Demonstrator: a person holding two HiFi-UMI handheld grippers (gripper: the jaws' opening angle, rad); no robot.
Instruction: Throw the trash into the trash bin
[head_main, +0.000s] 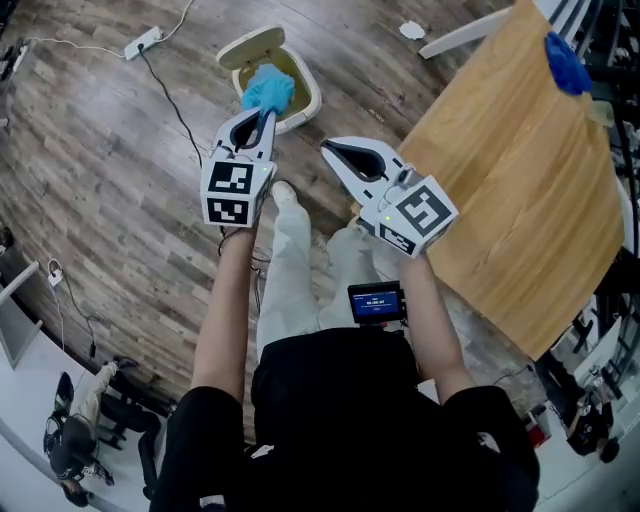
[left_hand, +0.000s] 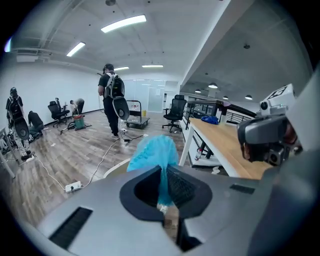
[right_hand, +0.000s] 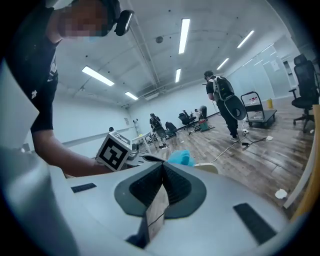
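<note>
Jutting lengthwise beyond left gripper: trash, perhaps binward.

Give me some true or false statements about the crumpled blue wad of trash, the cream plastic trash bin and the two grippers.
1. The left gripper is shut on the crumpled blue wad of trash. True.
2. That wad lies inside the cream plastic trash bin. False: it hangs from the left gripper's jaws, over the bin's mouth.
3. The right gripper holds trash. False: its jaws are together with nothing between them.
4. The bin's lid is open. True.
5. The light wooden table is bare. False: a blue item lies at its far end.
</note>
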